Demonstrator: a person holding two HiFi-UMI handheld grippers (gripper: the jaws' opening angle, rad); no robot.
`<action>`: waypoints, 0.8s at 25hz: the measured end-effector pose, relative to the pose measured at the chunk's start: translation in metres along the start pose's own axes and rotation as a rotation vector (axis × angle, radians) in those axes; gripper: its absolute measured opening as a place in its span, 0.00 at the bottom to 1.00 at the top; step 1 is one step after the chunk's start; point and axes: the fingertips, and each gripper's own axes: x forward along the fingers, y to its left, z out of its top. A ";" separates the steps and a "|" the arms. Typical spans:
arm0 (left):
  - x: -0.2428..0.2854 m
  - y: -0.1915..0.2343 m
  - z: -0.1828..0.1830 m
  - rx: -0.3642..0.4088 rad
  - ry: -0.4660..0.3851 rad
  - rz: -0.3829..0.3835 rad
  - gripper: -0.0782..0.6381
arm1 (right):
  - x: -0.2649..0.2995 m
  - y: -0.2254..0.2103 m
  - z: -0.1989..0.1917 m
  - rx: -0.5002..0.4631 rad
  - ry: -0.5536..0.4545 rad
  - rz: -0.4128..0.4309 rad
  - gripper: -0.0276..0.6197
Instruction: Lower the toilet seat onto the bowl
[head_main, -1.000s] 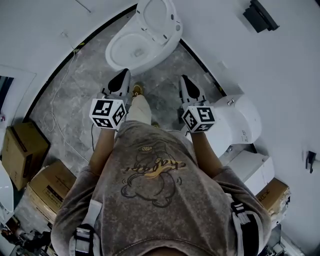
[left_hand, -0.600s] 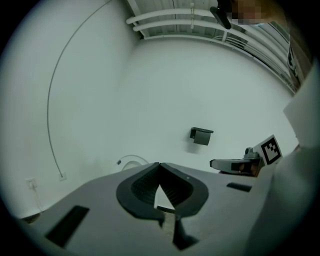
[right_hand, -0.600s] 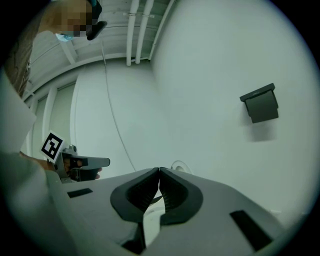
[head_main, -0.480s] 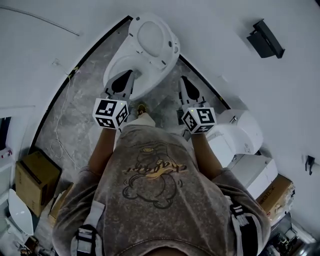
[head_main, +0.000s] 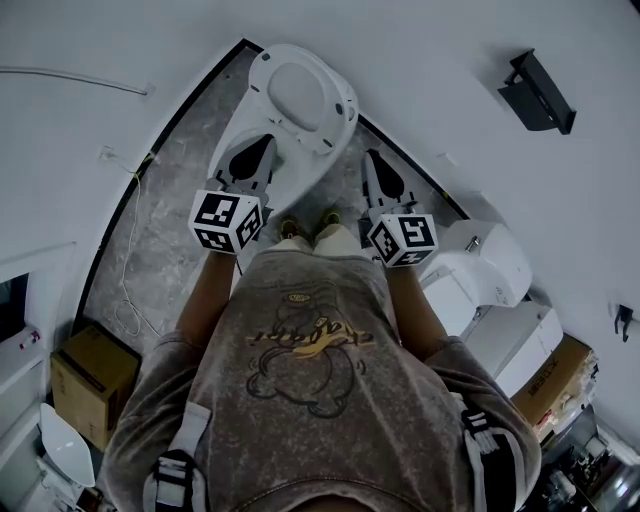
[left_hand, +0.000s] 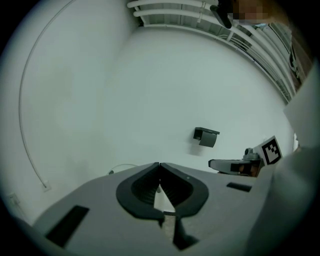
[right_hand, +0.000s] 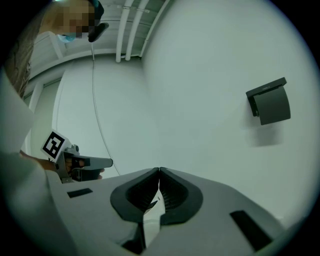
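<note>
A white toilet (head_main: 232, 165) stands against the curved wall at the top of the head view. Its seat and lid (head_main: 300, 95) are raised and lean back toward the wall. My left gripper (head_main: 266, 140) hangs over the bowl's left part, just short of the raised seat, shut and empty. My right gripper (head_main: 372, 157) is over the grey floor to the right of the bowl, also shut with nothing in it. In the left gripper view the jaws (left_hand: 159, 164) meet before a bare white wall. The right gripper view shows the same of its jaws (right_hand: 159, 170). Neither gripper view shows the toilet.
A black wall fixture (head_main: 540, 95) hangs at the upper right. A second white toilet (head_main: 485, 265) and a cardboard box (head_main: 560, 375) stand at the right. Another box (head_main: 90, 380) sits at the lower left, and a thin cable (head_main: 130, 265) runs over the floor.
The person has stepped toward the toilet. Both grippers have come forward with them; the left one now reaches over the bowl, the right one beside it. Both jaws stayed shut.
</note>
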 end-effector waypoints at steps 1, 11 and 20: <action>0.005 0.003 0.000 -0.001 0.009 0.006 0.12 | 0.003 -0.003 0.000 0.001 0.004 0.001 0.09; 0.037 0.019 0.004 -0.046 0.040 0.030 0.21 | 0.030 -0.028 0.007 -0.014 0.018 0.026 0.09; 0.069 0.047 0.002 -0.125 0.055 0.082 0.58 | 0.049 -0.041 0.006 -0.029 0.039 0.041 0.09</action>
